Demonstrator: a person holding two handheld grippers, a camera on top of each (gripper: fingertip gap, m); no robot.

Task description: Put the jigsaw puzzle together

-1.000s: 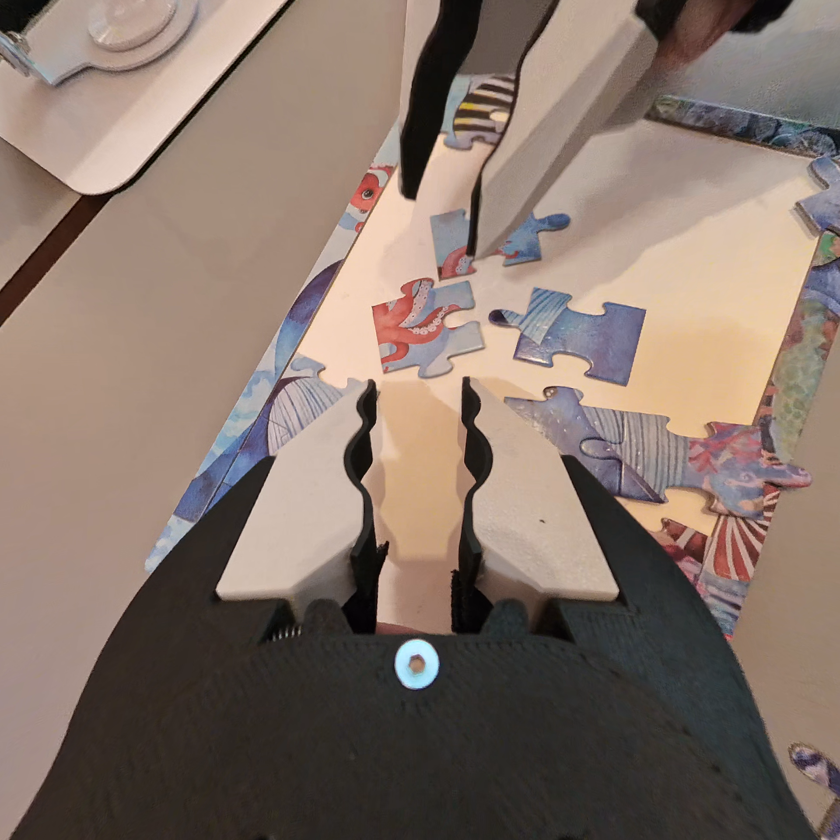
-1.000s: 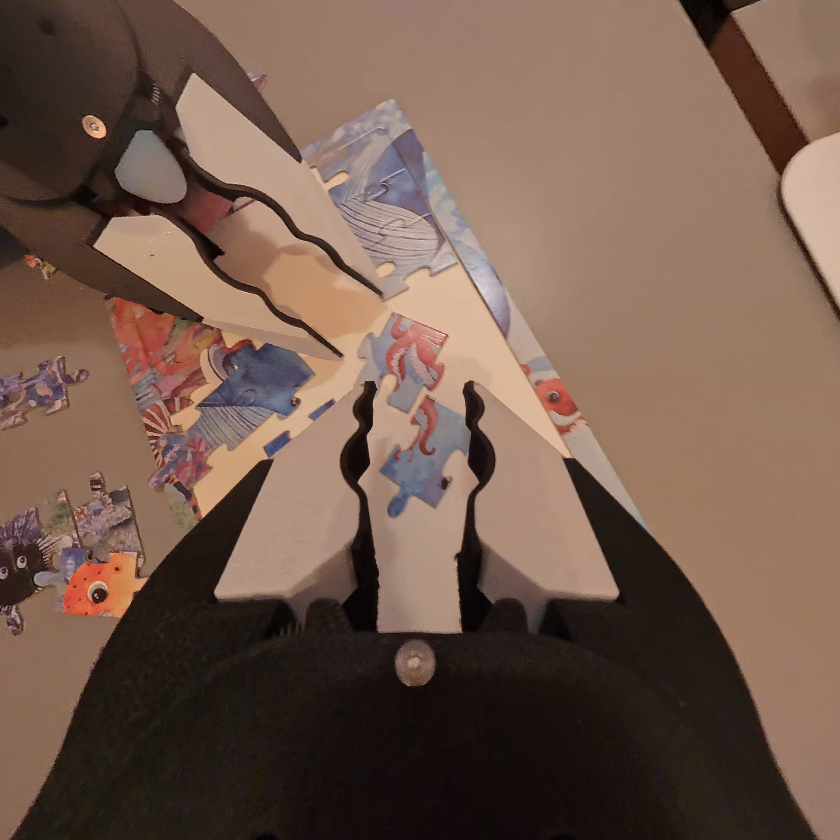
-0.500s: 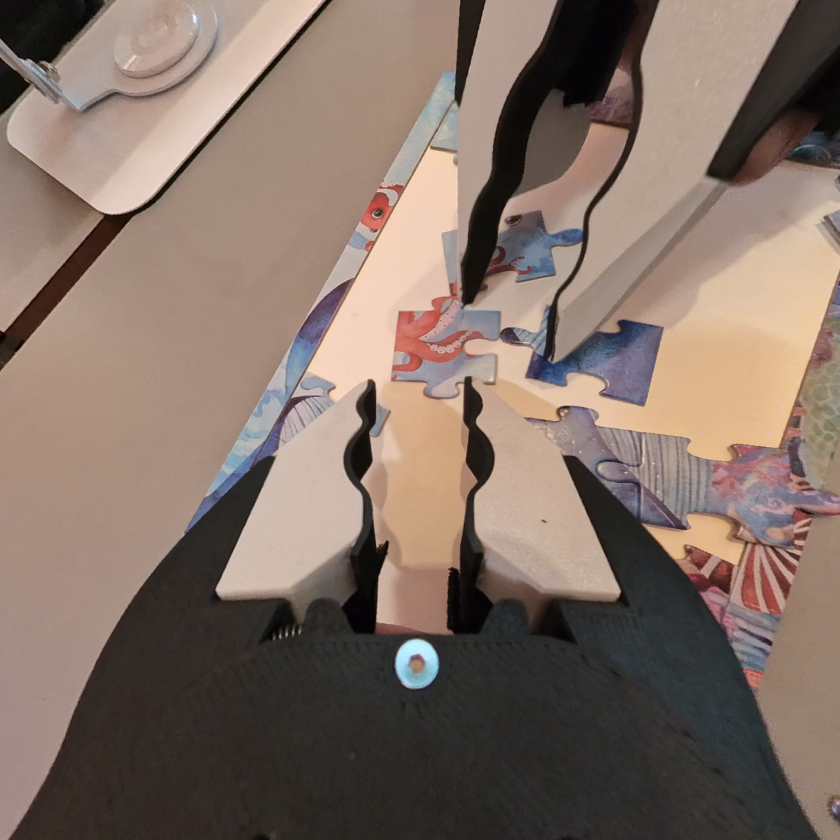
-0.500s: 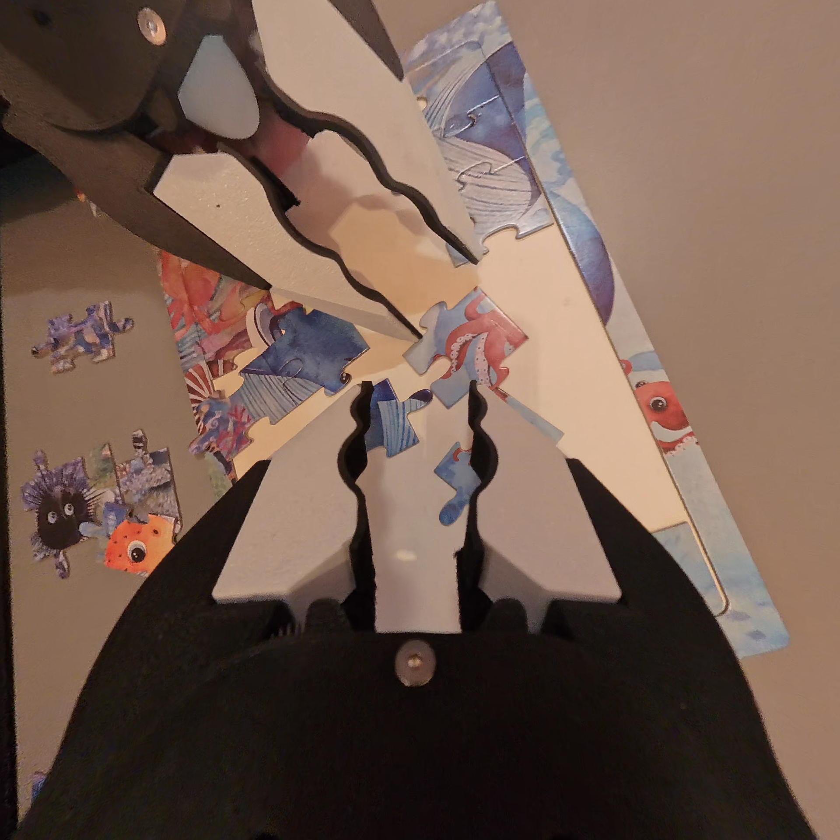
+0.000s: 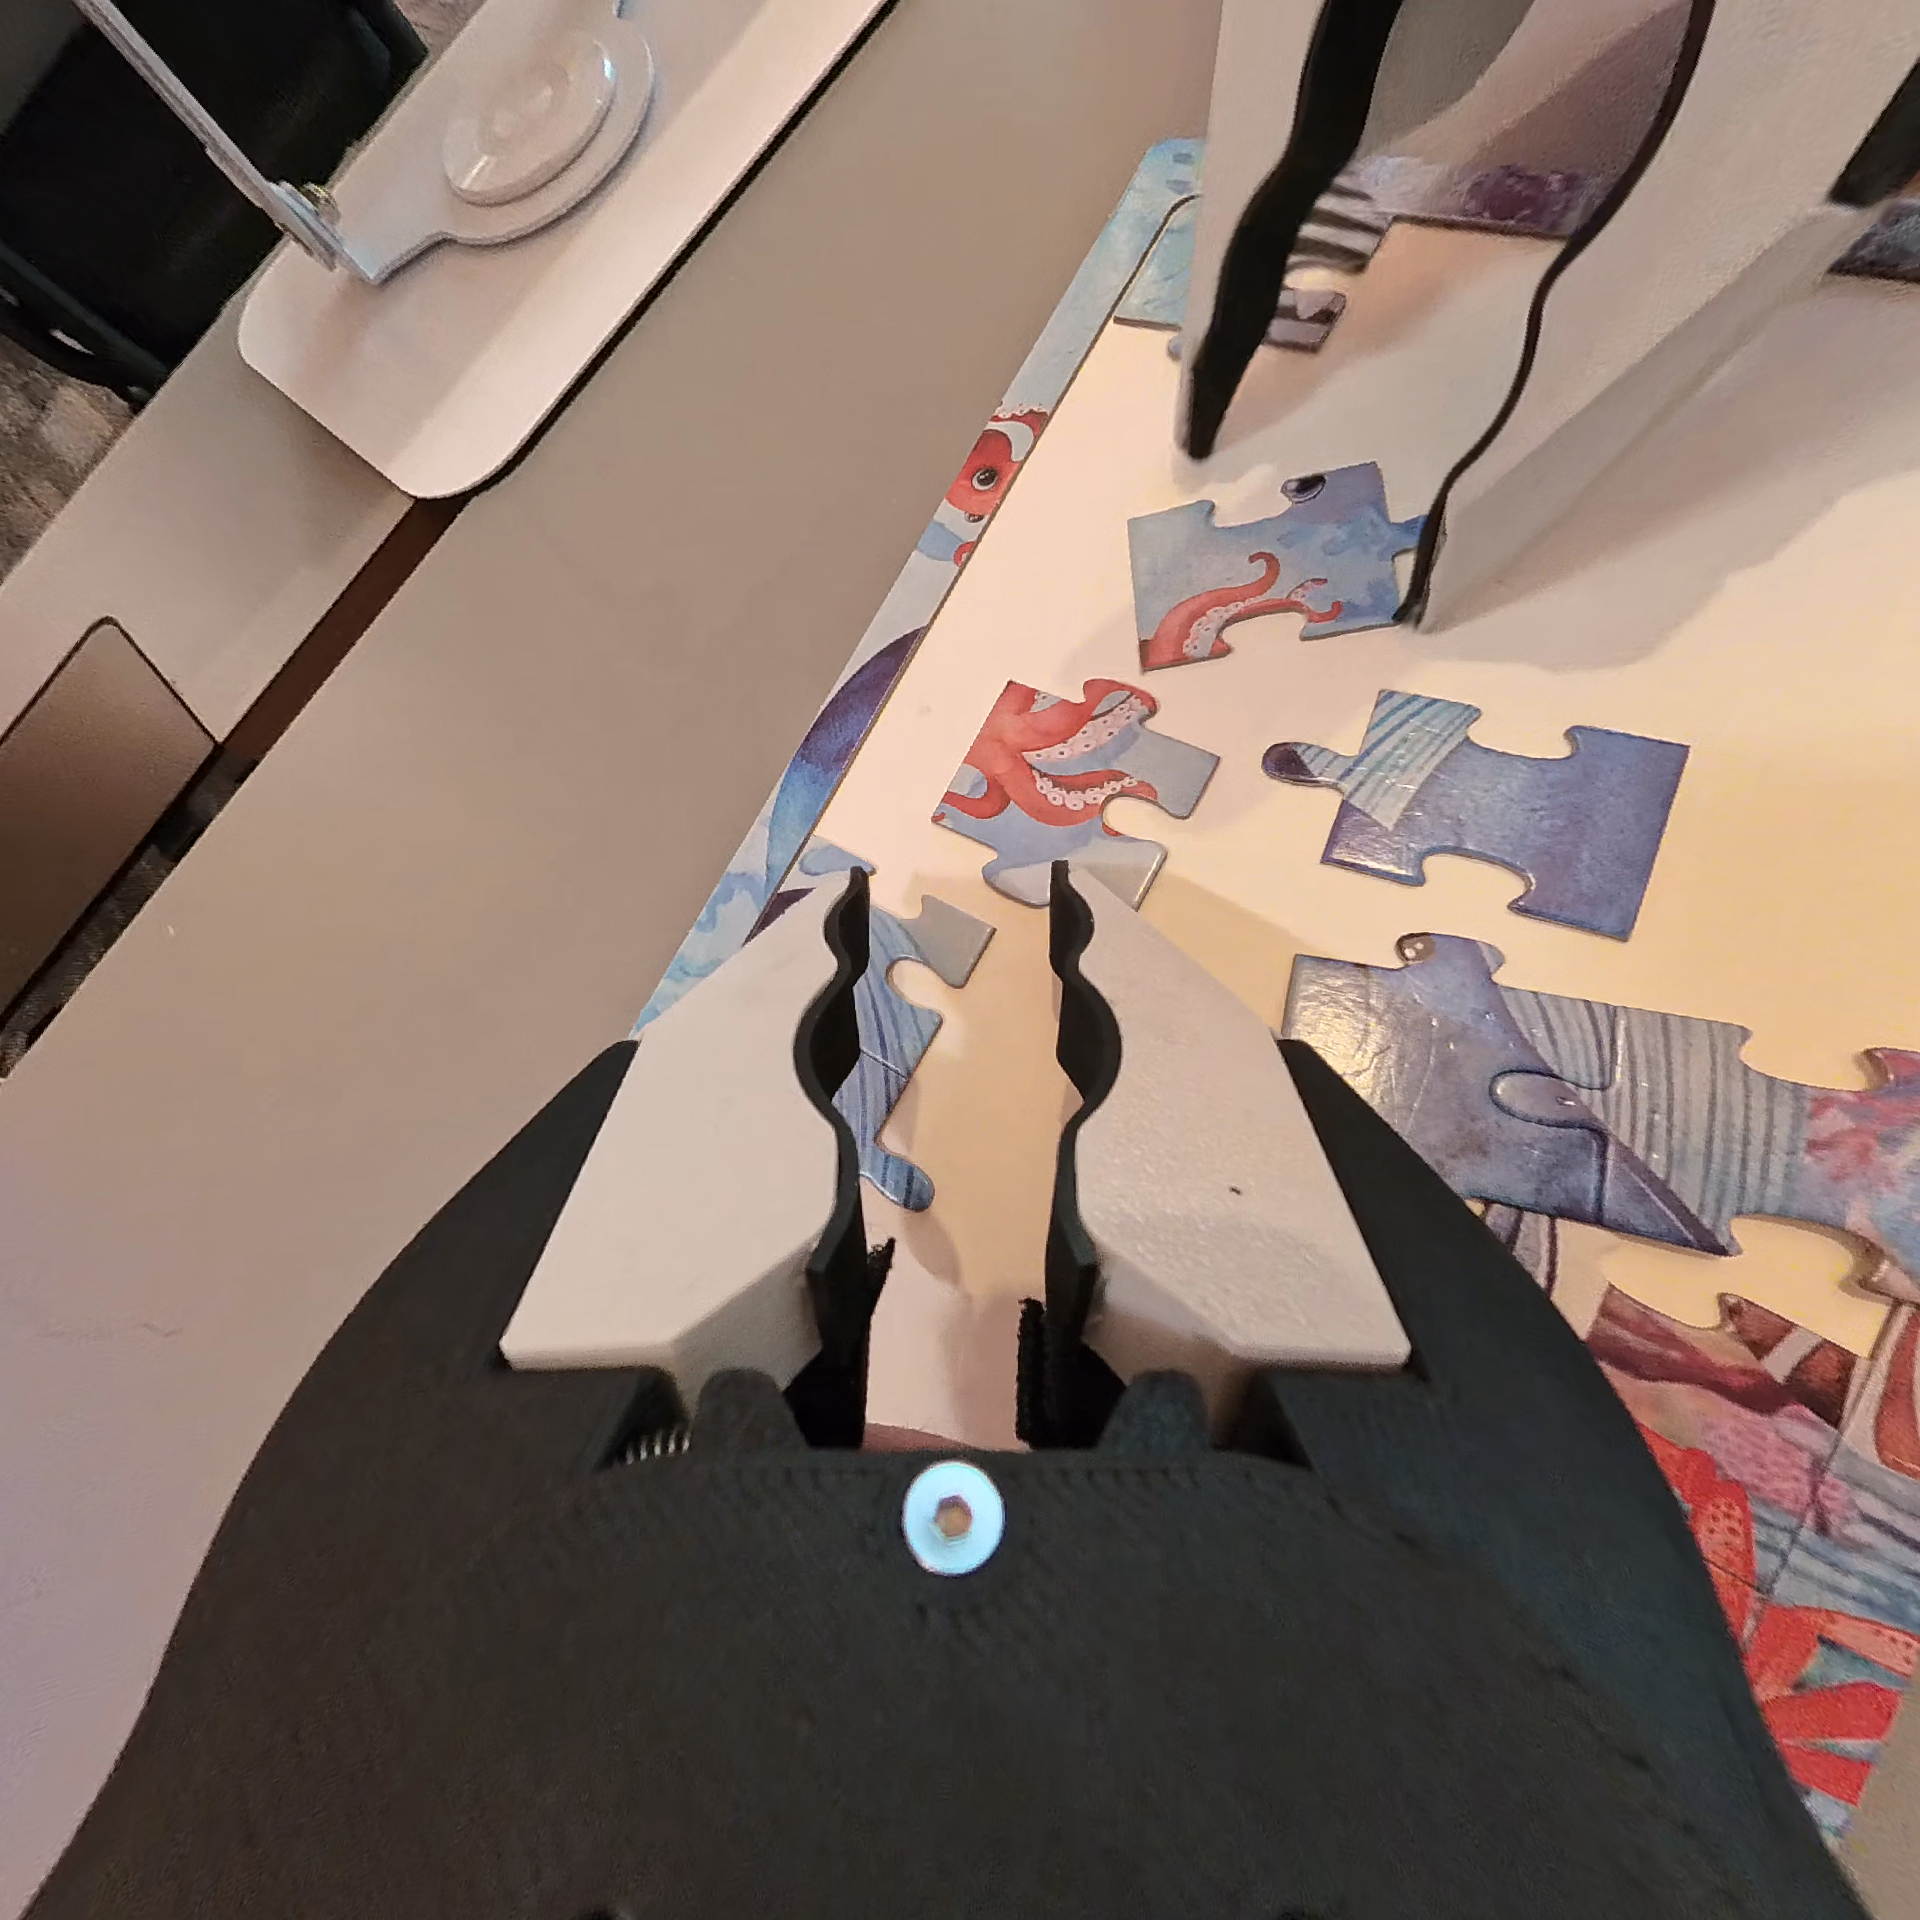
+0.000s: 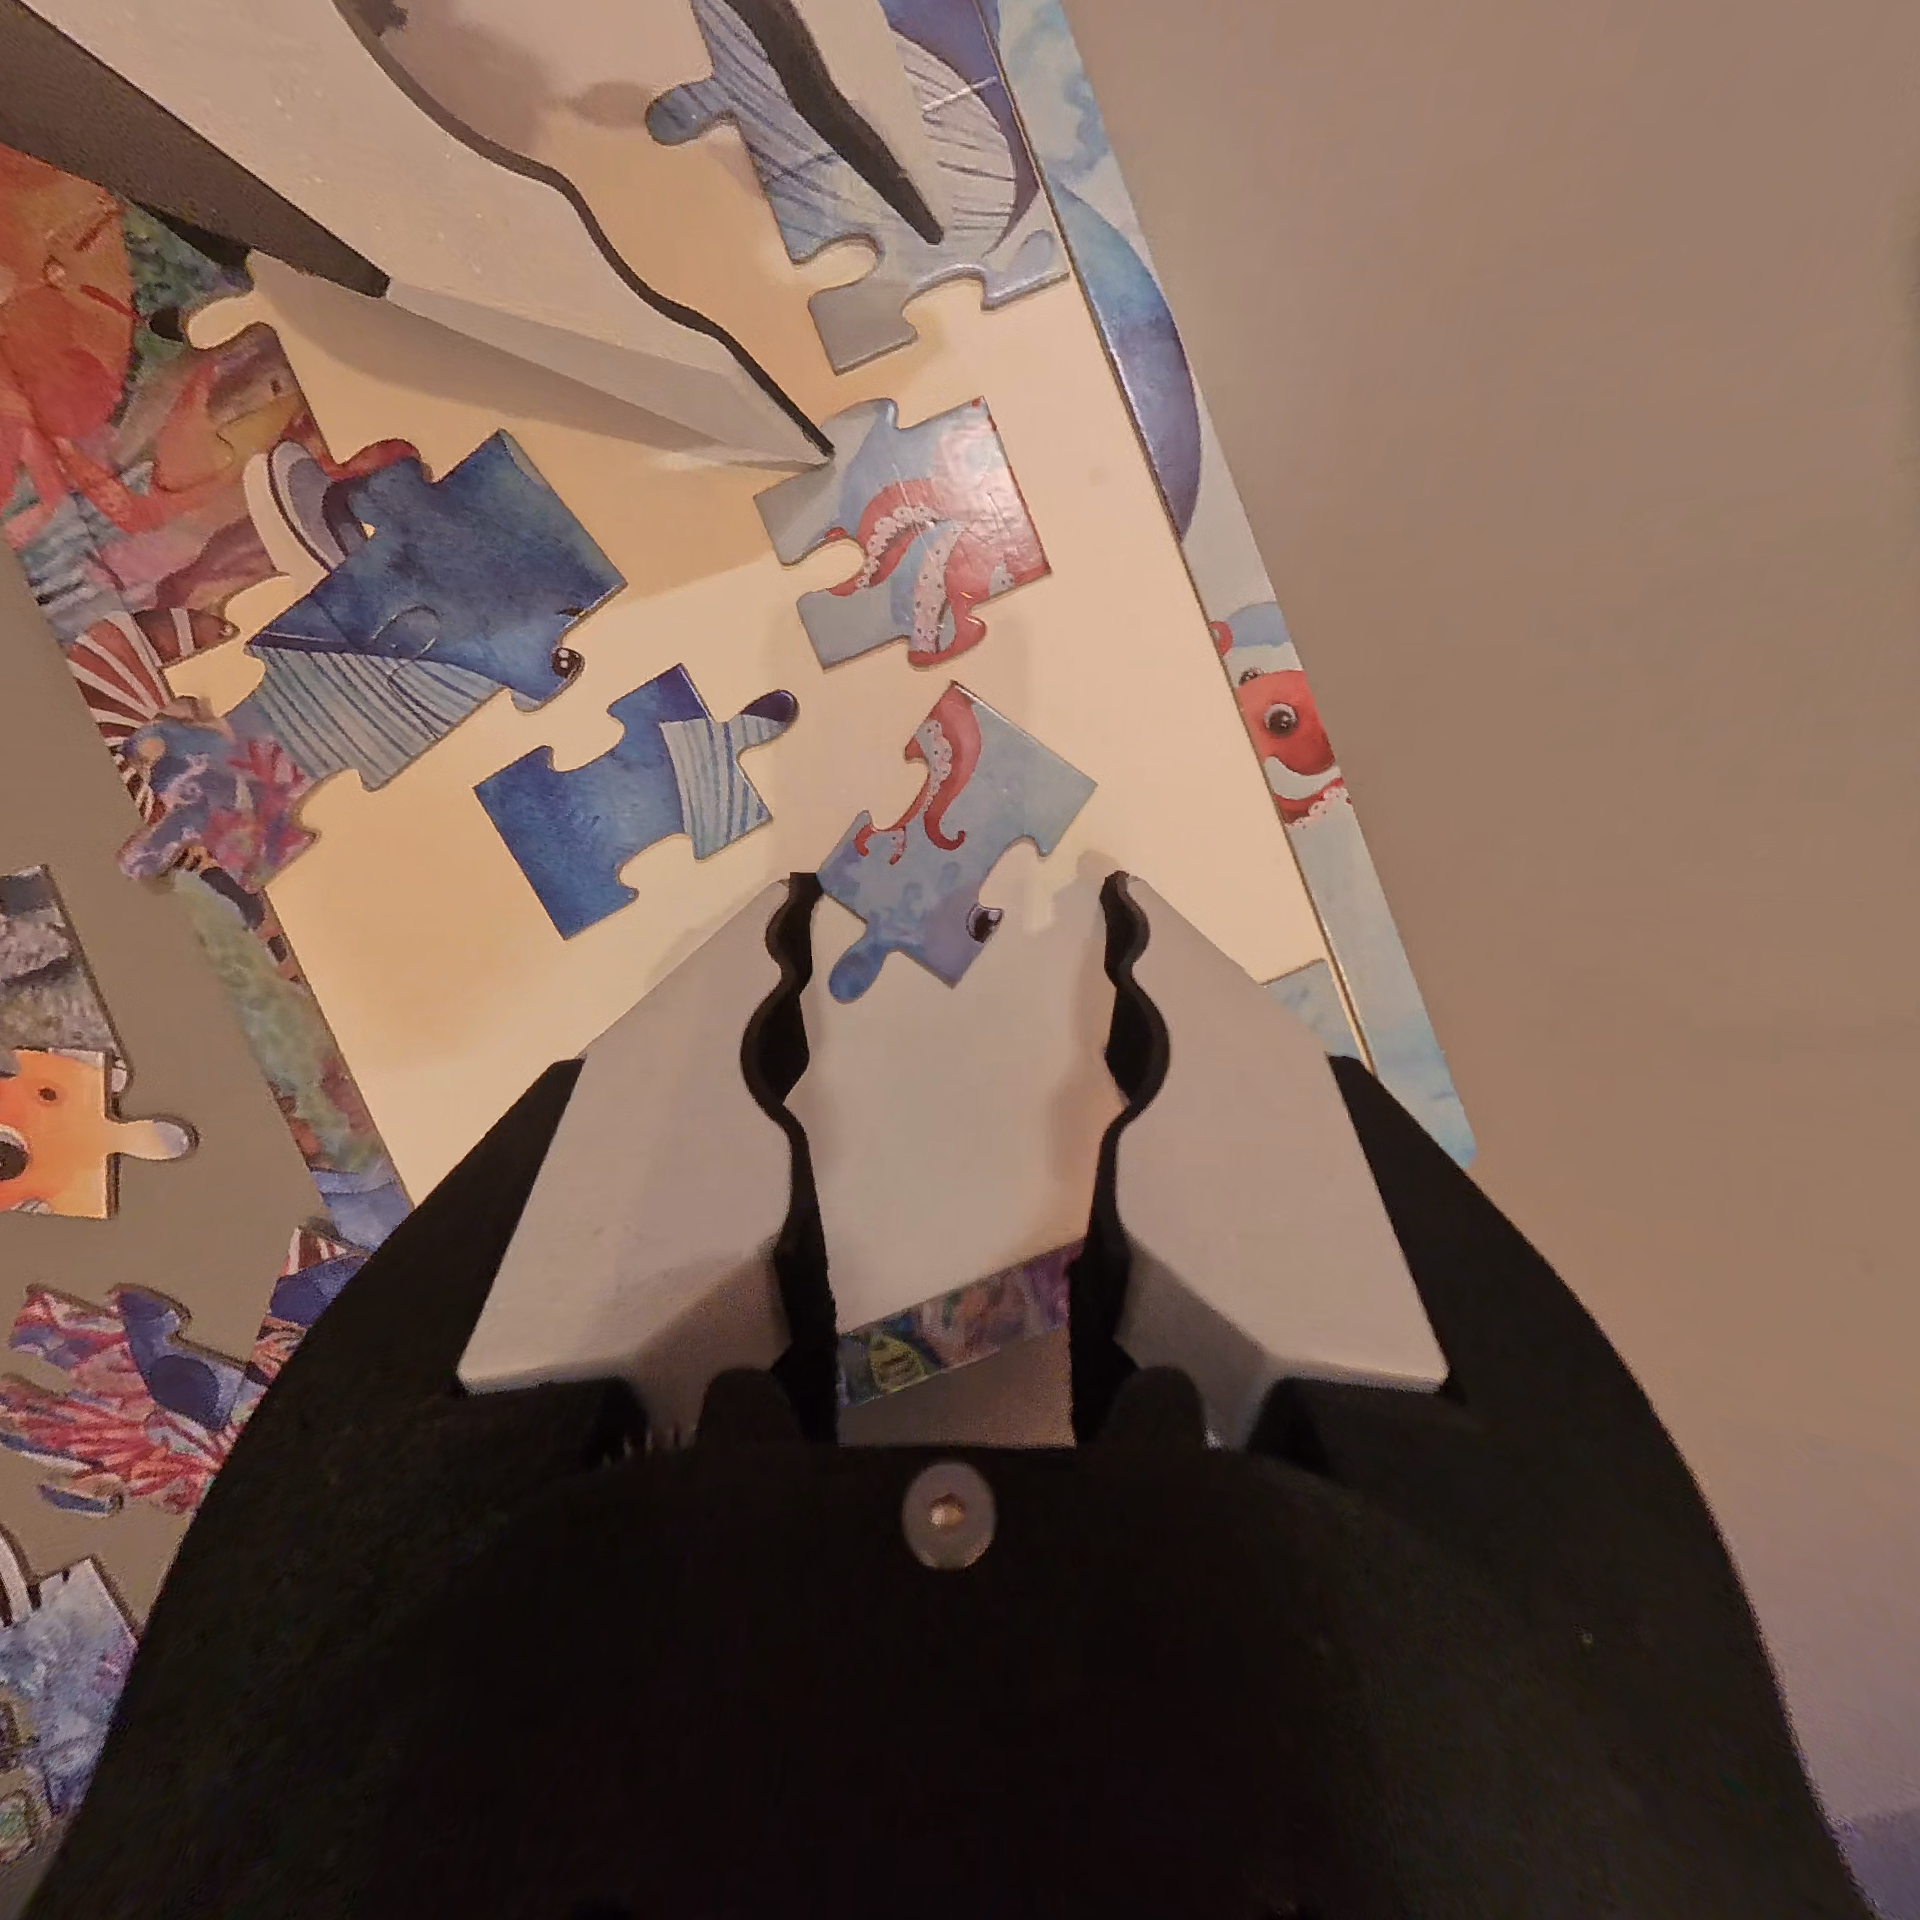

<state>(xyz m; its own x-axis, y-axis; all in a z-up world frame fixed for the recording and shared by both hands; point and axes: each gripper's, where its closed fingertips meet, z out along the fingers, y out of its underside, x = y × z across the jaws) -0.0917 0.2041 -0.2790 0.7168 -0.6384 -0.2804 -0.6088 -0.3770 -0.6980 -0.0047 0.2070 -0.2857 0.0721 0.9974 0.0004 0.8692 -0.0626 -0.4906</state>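
Two claws work over our puzzle tray [image 5: 1023, 343] on the worktop [image 5: 540, 727]. Our left claw [image 5: 953, 883] gapes empty beside the red octopus piece [image 5: 1070, 769]. Our right claw [image 6: 951, 883] is spread wide, empty, straddling a blue tentacle piece [image 6: 956, 821].

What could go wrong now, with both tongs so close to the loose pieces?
1. The open right tongs straddle the pale blue cardboard piece with a red tentacle; closing may push it away.
2. The left tongs hover beside the red octopus-arm cardboard piece and may knock it.
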